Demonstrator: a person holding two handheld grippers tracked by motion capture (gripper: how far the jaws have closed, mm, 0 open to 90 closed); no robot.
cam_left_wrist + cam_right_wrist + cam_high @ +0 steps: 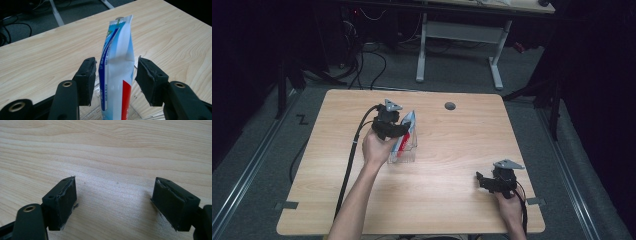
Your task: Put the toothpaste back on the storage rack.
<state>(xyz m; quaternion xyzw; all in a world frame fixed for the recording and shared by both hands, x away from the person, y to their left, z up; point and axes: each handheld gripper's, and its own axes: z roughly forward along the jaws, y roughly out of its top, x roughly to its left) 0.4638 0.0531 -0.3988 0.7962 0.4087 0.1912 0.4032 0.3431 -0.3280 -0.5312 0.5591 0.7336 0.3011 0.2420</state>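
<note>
A white, blue and red toothpaste tube (pixel 408 129) (pixel 117 37) stands upright in a clear plastic container (pixel 406 154) (pixel 143 113) left of the table's middle. My left gripper (pixel 398 129) (pixel 116 61) is open, one jaw on each side of the tube's upper part, with a thin gap at both pads. My right gripper (pixel 484 181) (pixel 115 182) is open near the table's front right corner. It hangs low over bare wood with nothing between its jaws.
The wooden table (pixel 452 150) has a round grey grommet (pixel 450 105) near its far edge. Beyond it stand a white desk frame (pixel 459 35) and cables on the grey floor. Both gripper cables trail back toward the person.
</note>
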